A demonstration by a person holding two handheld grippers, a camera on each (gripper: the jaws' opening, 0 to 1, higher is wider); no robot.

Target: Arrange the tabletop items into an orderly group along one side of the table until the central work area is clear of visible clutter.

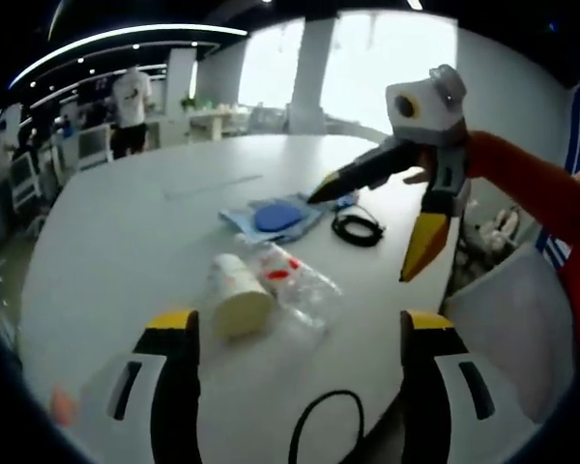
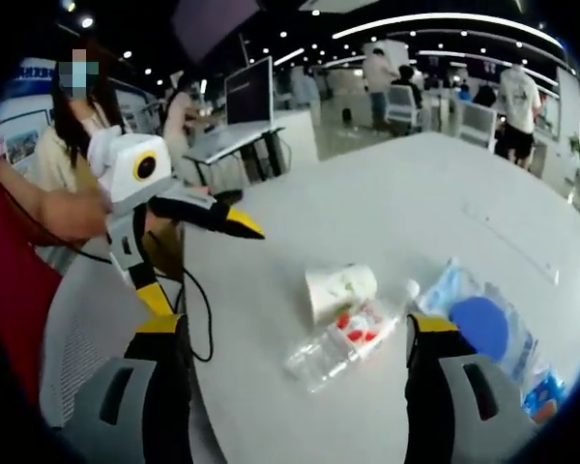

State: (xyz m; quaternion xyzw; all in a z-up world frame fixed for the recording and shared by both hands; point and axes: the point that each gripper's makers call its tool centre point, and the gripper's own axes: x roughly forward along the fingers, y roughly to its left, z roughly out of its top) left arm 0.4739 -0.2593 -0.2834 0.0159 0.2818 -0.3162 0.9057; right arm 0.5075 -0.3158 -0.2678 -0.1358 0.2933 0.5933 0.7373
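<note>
On the white table [image 1: 126, 232], a paper cup [image 1: 237, 295] lies on its side against a crushed clear bottle with a red label [image 1: 295, 285], just ahead of my open, empty left gripper [image 1: 300, 324]. Farther on lie a blue packet with a round blue disc [image 1: 275, 217] and a coiled black cable [image 1: 358, 229]. My right gripper [image 1: 361, 237] hangs over them with its jaws spread wide and holding nothing. In the right gripper view, the cup [image 2: 338, 288], the bottle [image 2: 343, 346] and the blue packet [image 2: 483, 324] lie before my open right gripper [image 2: 295, 329]. The left gripper [image 2: 208, 266] hovers open at the left.
A black cable loop [image 1: 324, 425] hangs over the near table edge, also seen as a cable [image 2: 198, 309]. A small blue packet [image 2: 543, 391] lies at the right. A red sleeve [image 1: 561, 222] reaches in. People, desks and a monitor [image 2: 249, 92] stand beyond the table.
</note>
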